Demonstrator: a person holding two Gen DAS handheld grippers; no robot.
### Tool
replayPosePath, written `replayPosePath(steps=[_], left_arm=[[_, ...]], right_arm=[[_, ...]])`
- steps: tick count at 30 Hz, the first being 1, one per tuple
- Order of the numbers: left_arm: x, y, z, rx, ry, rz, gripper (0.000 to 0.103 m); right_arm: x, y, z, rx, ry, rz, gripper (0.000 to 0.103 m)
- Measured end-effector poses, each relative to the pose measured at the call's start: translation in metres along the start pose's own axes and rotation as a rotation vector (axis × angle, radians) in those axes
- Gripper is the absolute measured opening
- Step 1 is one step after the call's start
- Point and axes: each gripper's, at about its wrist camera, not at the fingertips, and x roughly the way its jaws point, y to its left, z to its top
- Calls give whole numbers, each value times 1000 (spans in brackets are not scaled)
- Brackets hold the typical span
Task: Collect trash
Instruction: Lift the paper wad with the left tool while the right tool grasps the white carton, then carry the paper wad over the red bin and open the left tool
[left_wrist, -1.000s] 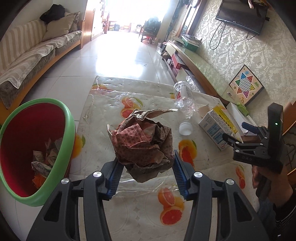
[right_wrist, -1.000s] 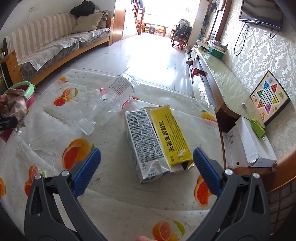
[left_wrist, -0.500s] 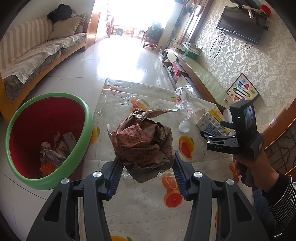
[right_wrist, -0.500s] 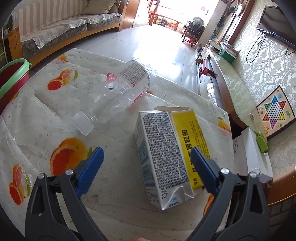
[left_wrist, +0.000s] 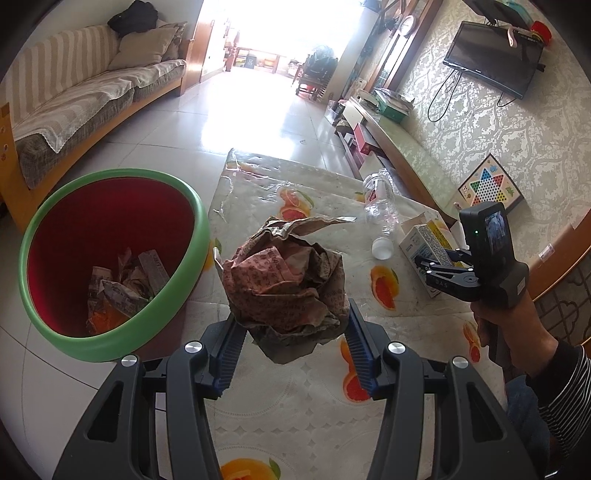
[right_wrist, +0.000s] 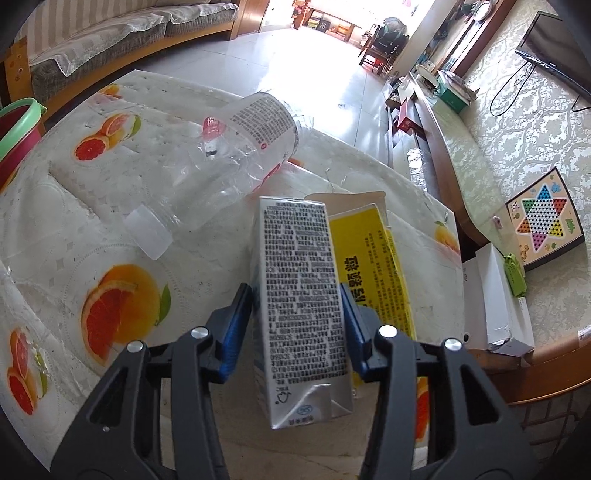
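Observation:
My left gripper (left_wrist: 291, 343) is shut on a crumpled brown paper ball (left_wrist: 286, 284) and holds it above the table's left edge, beside the bin. The red bin with a green rim (left_wrist: 110, 254) stands on the floor at the left with paper scraps inside. My right gripper (right_wrist: 297, 325) is shut on a white milk carton (right_wrist: 301, 299) lying on the table; it also shows in the left wrist view (left_wrist: 439, 273). A yellow box (right_wrist: 373, 266) lies against the carton's right side. A clear plastic bottle (right_wrist: 221, 162) lies on its side behind the carton.
The table (right_wrist: 55, 221) has a white cloth printed with oranges. A sofa (left_wrist: 74, 103) stands at the far left. A low TV cabinet (right_wrist: 461, 155) runs along the right wall, with a checkers board (right_wrist: 543, 218) and a white box (right_wrist: 495, 295) nearby.
My right gripper moved forward and closed on the milk carton. My left gripper lifted the paper ball and the bin now sits closer on the left.

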Motion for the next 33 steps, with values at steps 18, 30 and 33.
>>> replayPosePath(steps=[18, 30, 33], left_arm=[[-37, 9, 24, 14, -86, 40, 49], [-66, 73, 52, -30, -138, 152, 50], [-64, 95, 57, -50, -133, 186, 50]], right_arm=[[-133, 6, -14, 57, -200, 131, 36], [-185, 43, -16, 79, -271, 266, 36], [-186, 57, -7, 60, -278, 282, 36]])
